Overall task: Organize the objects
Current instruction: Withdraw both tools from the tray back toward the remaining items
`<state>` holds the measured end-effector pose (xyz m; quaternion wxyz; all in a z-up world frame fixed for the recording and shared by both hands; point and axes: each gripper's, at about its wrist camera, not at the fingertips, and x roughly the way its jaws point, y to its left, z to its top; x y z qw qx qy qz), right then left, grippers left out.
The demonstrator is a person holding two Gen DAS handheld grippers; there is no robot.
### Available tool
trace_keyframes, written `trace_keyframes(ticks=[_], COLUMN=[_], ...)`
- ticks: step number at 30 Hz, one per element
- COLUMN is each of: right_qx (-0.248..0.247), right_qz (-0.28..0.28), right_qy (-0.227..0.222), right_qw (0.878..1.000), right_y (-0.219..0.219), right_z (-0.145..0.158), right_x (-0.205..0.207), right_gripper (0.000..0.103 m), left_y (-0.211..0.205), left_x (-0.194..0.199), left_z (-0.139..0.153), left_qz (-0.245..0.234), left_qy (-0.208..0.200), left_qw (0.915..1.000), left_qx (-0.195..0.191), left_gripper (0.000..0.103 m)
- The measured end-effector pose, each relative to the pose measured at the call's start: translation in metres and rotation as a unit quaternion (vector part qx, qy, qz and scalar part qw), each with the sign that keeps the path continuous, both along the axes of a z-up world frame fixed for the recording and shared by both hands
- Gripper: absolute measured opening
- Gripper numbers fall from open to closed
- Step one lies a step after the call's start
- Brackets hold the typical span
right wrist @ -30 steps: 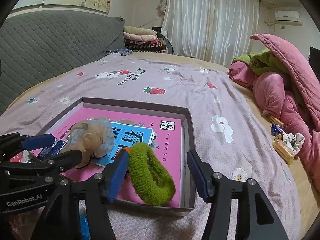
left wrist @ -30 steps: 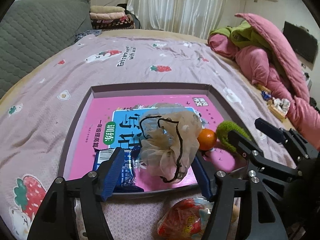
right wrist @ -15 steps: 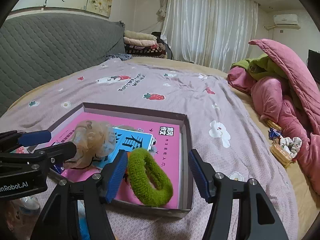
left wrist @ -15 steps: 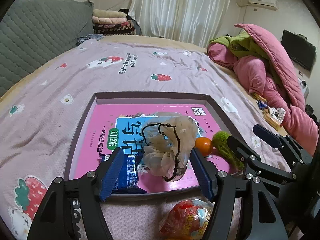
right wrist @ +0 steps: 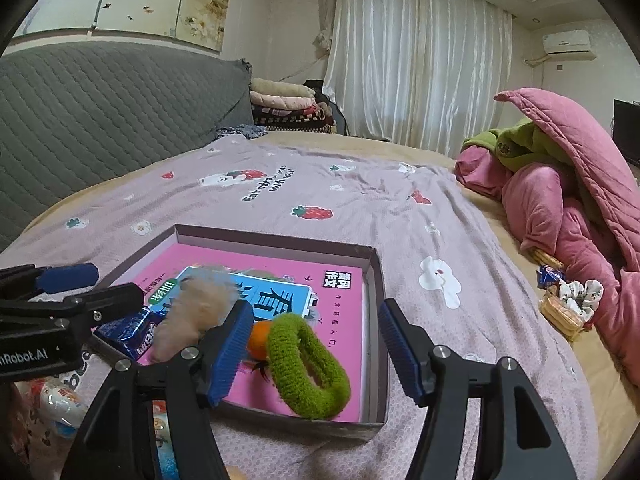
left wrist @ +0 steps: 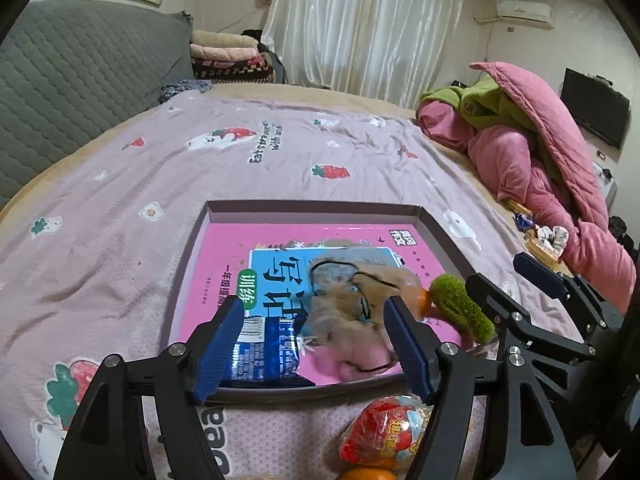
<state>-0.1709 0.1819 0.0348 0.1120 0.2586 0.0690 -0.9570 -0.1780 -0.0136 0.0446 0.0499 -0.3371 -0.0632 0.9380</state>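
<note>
A shallow box point(left wrist: 312, 207) point(right wrist: 376, 280) on the bed holds a pink book point(left wrist: 320, 240) point(right wrist: 280, 276). On the book lie a beige scrunchie point(left wrist: 352, 308) point(right wrist: 200, 304), blurred, a blue snack pack point(left wrist: 260, 352) point(right wrist: 128, 332), a small orange point(left wrist: 424, 300) point(right wrist: 258, 338) and a green fuzzy ring point(left wrist: 460, 308) point(right wrist: 308, 368). My left gripper point(left wrist: 316, 352) is open and empty above the box's near edge. My right gripper point(right wrist: 316, 352) is open and empty over the green ring.
A red snack bag point(left wrist: 384, 428) and another orange point(left wrist: 368, 474) lie on the sheet in front of the box. Pink and green quilts point(right wrist: 560, 184) pile at the right. Small snacks point(right wrist: 564, 304) sit by them. A grey headboard point(right wrist: 100, 120) stands at the left.
Both grippers have drawn back and risen from the box. The beige scrunchie has shifted and looks blurred now.
</note>
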Motion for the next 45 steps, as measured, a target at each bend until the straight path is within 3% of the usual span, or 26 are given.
trace_keyframes(ticks=[13, 45], right_qx=[0.001, 0.016], right_qz=[0.023, 0.046], right_qy=[0.023, 0.036], right_qw=[0.999, 0.998], right_y=[-0.008, -0.005], right_z=[0.01, 0.016], right_x=[0.015, 0.036], right_gripper=[0.068, 0.068], left_y=[-0.012, -0.016], left_x=[0.02, 0.051], left_z=[0.012, 0.005], left_qz=[0.002, -0.022], left_qy=[0.021, 0.011], left_qw=[0.9998, 0.9993], left_qx=[-0.007, -0.027], left_gripper=[0.074, 0.074])
